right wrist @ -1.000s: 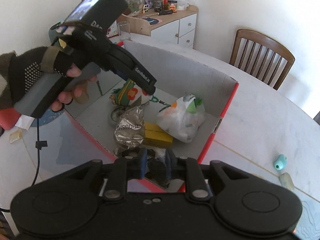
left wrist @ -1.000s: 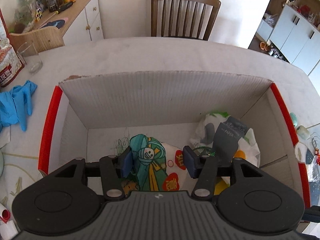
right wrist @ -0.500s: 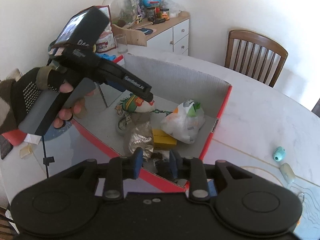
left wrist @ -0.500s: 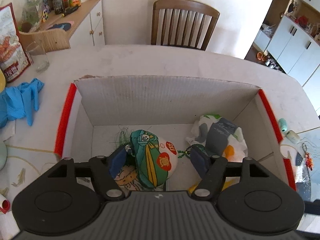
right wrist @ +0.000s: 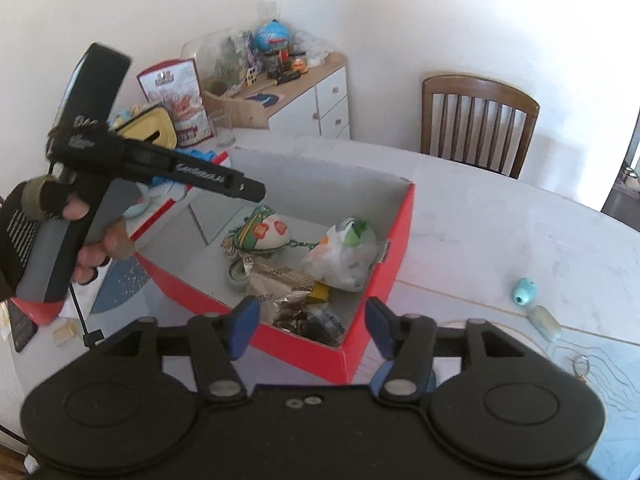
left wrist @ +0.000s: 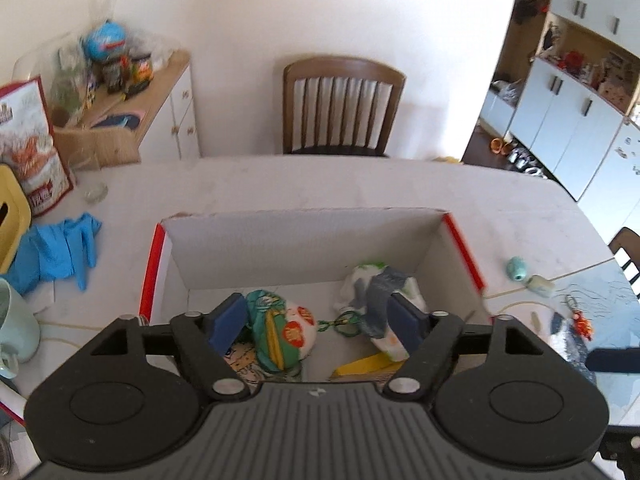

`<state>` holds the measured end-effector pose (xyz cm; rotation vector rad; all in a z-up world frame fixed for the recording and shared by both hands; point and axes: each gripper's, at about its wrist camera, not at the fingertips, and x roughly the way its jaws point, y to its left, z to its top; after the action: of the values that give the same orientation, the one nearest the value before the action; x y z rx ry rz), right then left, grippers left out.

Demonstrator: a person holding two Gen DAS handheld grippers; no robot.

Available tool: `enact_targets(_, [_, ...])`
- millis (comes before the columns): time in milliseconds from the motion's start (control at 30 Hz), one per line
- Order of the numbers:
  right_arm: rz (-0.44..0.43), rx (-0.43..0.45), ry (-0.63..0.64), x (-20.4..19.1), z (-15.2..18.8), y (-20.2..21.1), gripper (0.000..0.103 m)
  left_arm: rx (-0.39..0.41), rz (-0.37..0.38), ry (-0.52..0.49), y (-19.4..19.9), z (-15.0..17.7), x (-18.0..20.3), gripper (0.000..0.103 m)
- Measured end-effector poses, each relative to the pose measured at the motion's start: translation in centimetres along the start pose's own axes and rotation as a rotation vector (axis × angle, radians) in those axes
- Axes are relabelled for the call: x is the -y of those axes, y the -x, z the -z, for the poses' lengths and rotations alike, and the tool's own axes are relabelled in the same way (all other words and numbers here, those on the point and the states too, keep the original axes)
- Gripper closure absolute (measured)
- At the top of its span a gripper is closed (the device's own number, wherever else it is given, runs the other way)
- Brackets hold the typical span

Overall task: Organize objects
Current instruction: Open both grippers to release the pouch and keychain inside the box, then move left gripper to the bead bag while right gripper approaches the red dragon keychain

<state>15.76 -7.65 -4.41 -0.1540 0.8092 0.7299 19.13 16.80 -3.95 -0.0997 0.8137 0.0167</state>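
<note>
A red cardboard box [left wrist: 464, 248] stands open on the white table. On its floor lie a green and white pouch [left wrist: 280, 332], a white plastic bag [left wrist: 376, 292] and a yellow packet [left wrist: 366, 366]. My left gripper [left wrist: 316, 320] hovers above the box's near side. Its jaws are opening, and the pouch lies below them, untouched. My right gripper [right wrist: 312, 322] hangs over the box's [right wrist: 280, 340] near corner, jaws also opening with nothing pressed between the pads. A dark crumpled item [right wrist: 316, 320] and a foil packet [right wrist: 280, 276] lie in that corner. A gloved hand [right wrist: 60, 216] holds the left gripper.
Blue gloves [left wrist: 56, 248], a pale green mug [left wrist: 16, 324], a glass [left wrist: 96, 192] and a snack bag [left wrist: 32, 152] sit left of the box. A teal trinket [left wrist: 518, 270] and a keyring [right wrist: 580, 364] lie on its right. A wooden chair [left wrist: 344, 108] stands behind the table.
Both grippers rose and drew back from the box while their jaws widened. The right one let go of the dark item, which now lies in the box's corner.
</note>
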Motion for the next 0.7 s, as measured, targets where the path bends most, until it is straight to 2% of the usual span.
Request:
enact_targets(100, [-0.006, 0.017, -0.013, 0.7, 0.2, 1.0, 0.04, 0.011, 0.014, -0.017, 1.1, 0.2, 1.3, 0.02])
enact_targets(367, [0.004, 0.027, -0.057, 3.5, 1.2, 3.4, 0.022, 0.018, 0.03, -0.022, 2.9, 1.2, 5.2, 0.018])
enact_targets(500, [0.006, 0.024, -0.075, 5.6, 1.9, 4.7, 0.017, 0.022, 0.032, -0.01, 3.5, 1.3, 7.6, 0.018])
enact_targets(700, [0.014, 0.022, -0.081, 9.3, 2.7, 7.0, 0.012, 0.037, 0.042, -0.003, 4.1, 1.5, 12.1, 0.012])
